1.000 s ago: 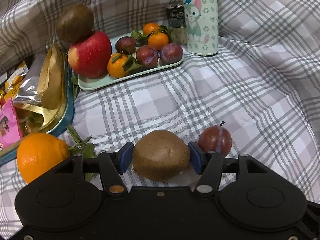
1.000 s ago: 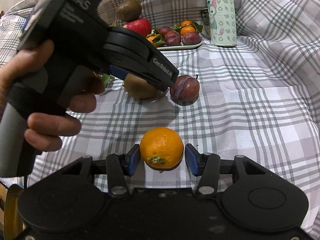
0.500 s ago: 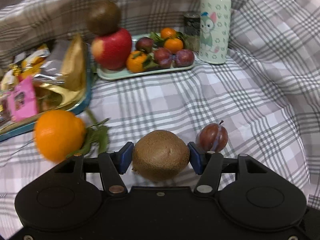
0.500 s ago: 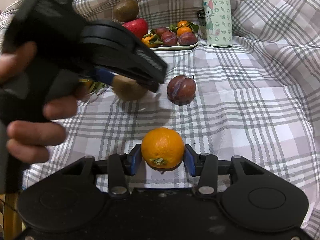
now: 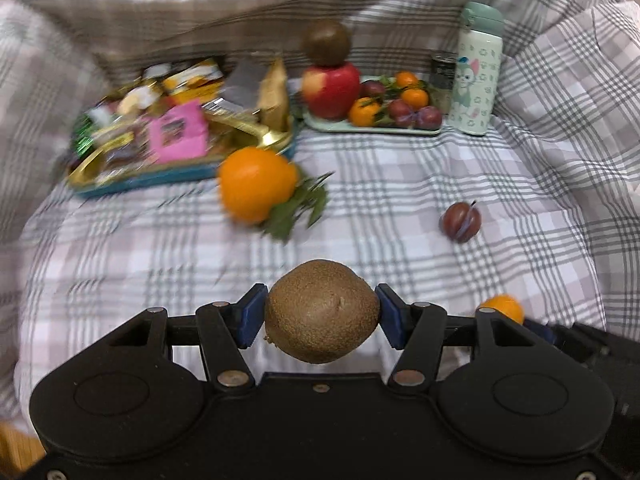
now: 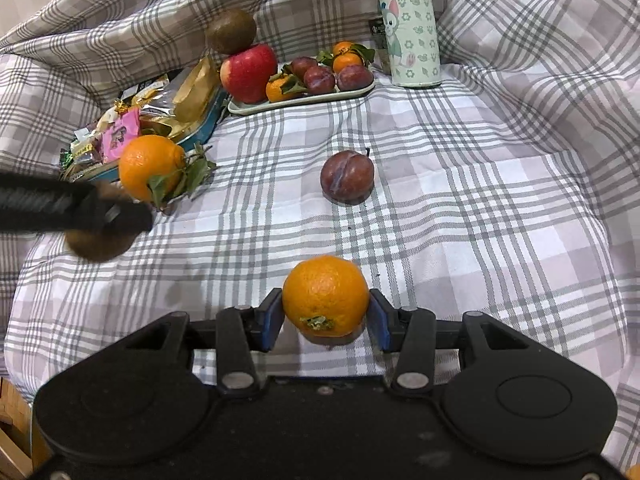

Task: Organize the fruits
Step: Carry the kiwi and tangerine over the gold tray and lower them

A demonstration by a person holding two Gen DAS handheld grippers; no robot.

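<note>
My left gripper (image 5: pixel 321 312) is shut on a brown kiwi (image 5: pixel 322 311) and holds it above the plaid cloth; the kiwi also shows in the right wrist view (image 6: pixel 98 242). My right gripper (image 6: pixel 325 312) is shut on a small orange (image 6: pixel 325 295), seen also in the left wrist view (image 5: pixel 502 308). A purple plum (image 6: pixel 347 176) lies loose on the cloth ahead. A large orange with leaves (image 6: pixel 151 167) lies to the left. A pale green tray (image 6: pixel 300 98) at the back holds a red apple (image 6: pixel 249 73), plums and small oranges; a second kiwi (image 6: pixel 231 31) sits on the apple.
A snack tray (image 6: pixel 168 124) with wrappers stands at the back left. A mint cartoon bottle (image 6: pixel 409 24) and a dark can (image 5: pixel 443 76) stand right of the fruit tray. Plaid cloth (image 6: pixel 480 184) rises in folds behind and to the right.
My left gripper has lifted the kiwi and pulled back to the left, away from the plum. My right gripper has closed on the small orange and raised it slightly.
</note>
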